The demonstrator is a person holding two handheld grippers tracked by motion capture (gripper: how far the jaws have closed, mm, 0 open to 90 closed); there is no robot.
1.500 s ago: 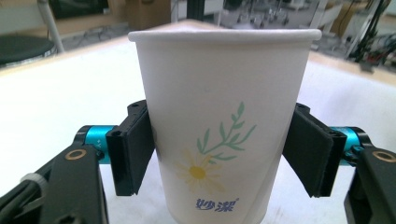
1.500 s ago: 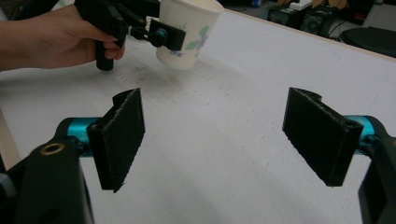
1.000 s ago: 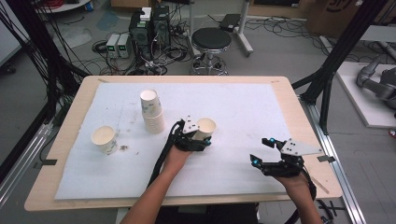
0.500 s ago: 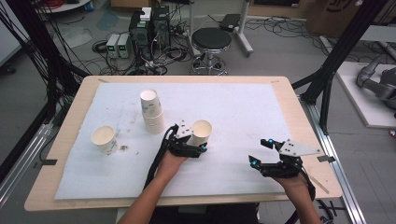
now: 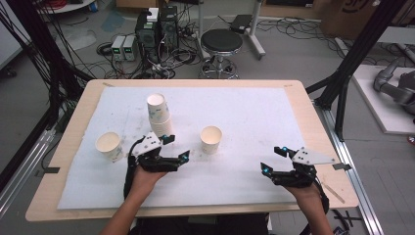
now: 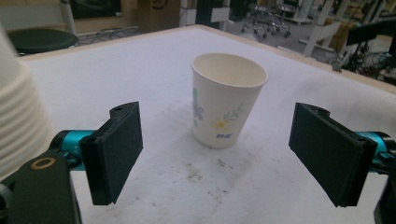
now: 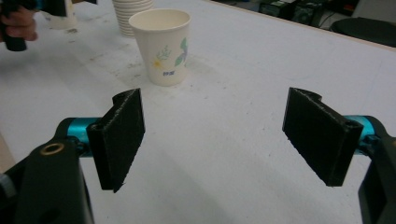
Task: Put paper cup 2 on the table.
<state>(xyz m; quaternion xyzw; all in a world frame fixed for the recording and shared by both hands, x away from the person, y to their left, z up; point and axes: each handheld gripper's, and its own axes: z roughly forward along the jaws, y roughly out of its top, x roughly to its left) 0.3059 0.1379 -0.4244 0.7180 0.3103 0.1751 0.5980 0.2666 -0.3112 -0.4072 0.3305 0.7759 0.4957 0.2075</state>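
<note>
A floral paper cup point(image 5: 211, 139) stands upright near the middle of the white mat. My left gripper point(image 5: 177, 148) sits just left of it and apart from it. Its jaws have just been opening and now stand open and empty, with the cup point(image 6: 229, 100) a short way beyond the pads. A stack of cups point(image 5: 159, 115) rises just behind the left gripper, at the left edge point(image 6: 16, 121) of its own view. Another single cup point(image 5: 108, 146) stands further left. My right gripper point(image 5: 272, 159) rests open and empty near the front right, facing the middle cup point(image 7: 162, 44).
The white mat point(image 5: 244, 112) covers most of the wooden table point(image 5: 313, 127). A stool point(image 5: 221, 41), cables and electronics boxes lie on the floor beyond the far edge. The hand holding the left gripper point(image 7: 18, 25) is at the top left of the right gripper view.
The left gripper opened off the middle cup and drew back to the left, leaving the cup standing on the mat. The right gripper stayed where it was.
</note>
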